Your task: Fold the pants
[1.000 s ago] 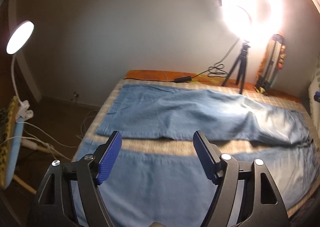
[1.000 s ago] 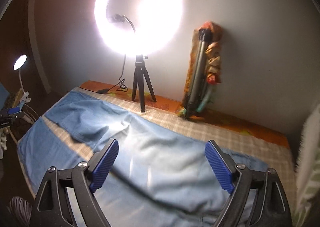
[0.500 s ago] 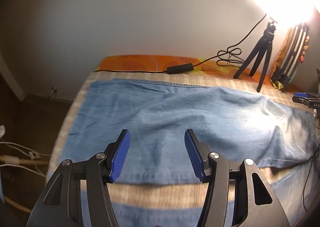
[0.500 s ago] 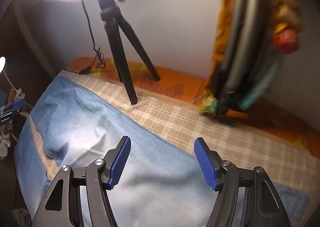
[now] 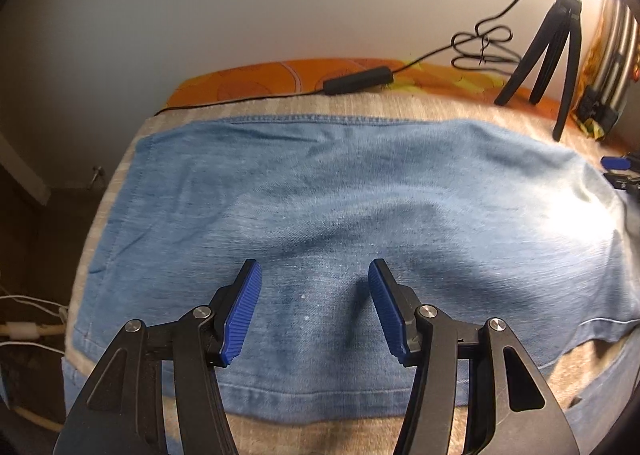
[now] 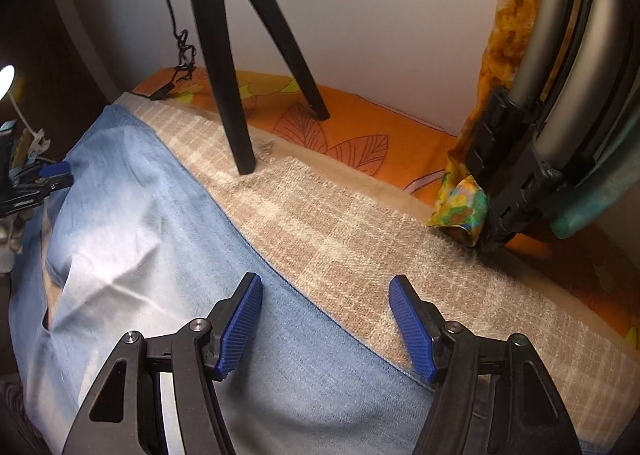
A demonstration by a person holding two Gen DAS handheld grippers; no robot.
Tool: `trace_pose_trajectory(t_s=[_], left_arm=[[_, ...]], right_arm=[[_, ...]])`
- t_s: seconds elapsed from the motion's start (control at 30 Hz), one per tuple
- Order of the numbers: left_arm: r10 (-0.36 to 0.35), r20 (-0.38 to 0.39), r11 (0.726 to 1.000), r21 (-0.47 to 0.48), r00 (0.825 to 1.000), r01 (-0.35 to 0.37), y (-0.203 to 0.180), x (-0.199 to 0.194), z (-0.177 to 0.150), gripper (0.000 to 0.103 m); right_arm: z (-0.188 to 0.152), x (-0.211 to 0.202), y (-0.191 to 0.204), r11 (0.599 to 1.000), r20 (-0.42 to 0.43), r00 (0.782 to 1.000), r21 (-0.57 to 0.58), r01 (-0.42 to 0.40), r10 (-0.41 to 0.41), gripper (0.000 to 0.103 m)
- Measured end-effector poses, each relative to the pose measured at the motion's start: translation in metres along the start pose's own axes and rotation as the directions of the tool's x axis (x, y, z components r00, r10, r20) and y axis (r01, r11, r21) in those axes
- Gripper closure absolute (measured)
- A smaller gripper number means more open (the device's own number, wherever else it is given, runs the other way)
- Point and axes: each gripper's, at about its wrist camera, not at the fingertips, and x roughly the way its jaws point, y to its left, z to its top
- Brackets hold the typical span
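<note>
Light blue denim pants lie spread flat on a beige plaid cloth. In the left wrist view my left gripper is open and empty, low over one leg near its hem end. In the right wrist view my right gripper is open and empty, straddling the far edge of the pants, its left pad over denim and its right pad over cloth. The other leg shows along the near edge.
A black tripod stands on the cloth by the pants' far edge, also at top right. A cable with a black inline box runs along the orange sheet. A folded frame with coloured fabric leans against the wall.
Both grippers have dropped and moved forward, close over the pants. The left one now sits over the far leg; the right one reached the pants' far edge. Both stay open.
</note>
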Motion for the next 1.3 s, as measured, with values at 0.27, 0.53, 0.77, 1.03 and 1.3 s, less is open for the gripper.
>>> trace_pose_trajectory(t_s=[0.27, 0.53, 0.77, 1.03, 1.3], left_arm=[[0.002, 0.010, 1.000, -0.015, 1.000, -0.002, -0.004, 0.011, -0.002, 0.048], [-0.014, -0.008, 0.998, -0.058, 1.000, 0.014, 0.006, -0.005, 0.004, 0.042], [-0.052, 0.034, 0.987, -0.150, 0.998, 0.057, 0.028, -0.042, 0.019, 0.027], [-0.148, 0.011, 0.943, -0.301, 0.989, 0.144, 0.035, -0.037, 0.035, 0.026], [-0.151, -0.114, 0.932, -0.349, 0.982, 0.103, -0.005, 0.006, 0.054, 0.026]], right_arm=[[-0.014, -0.010, 0.023, 0.992, -0.061, 0.998, -0.124, -0.032, 0.025, 0.071], [-0.022, -0.046, 0.051, 0.982, -0.066, 0.996, -0.185, 0.041, -0.054, 0.099], [-0.054, -0.113, 0.082, 0.989, 0.030, 0.998, -0.137, -0.051, 0.056, 0.100], [-0.128, -0.123, 0.145, 0.968, -0.067, 0.982, -0.169, -0.183, 0.174, 0.100], [-0.151, -0.118, 0.162, 0.961, -0.100, 0.977, -0.189, -0.202, 0.186, 0.100]])
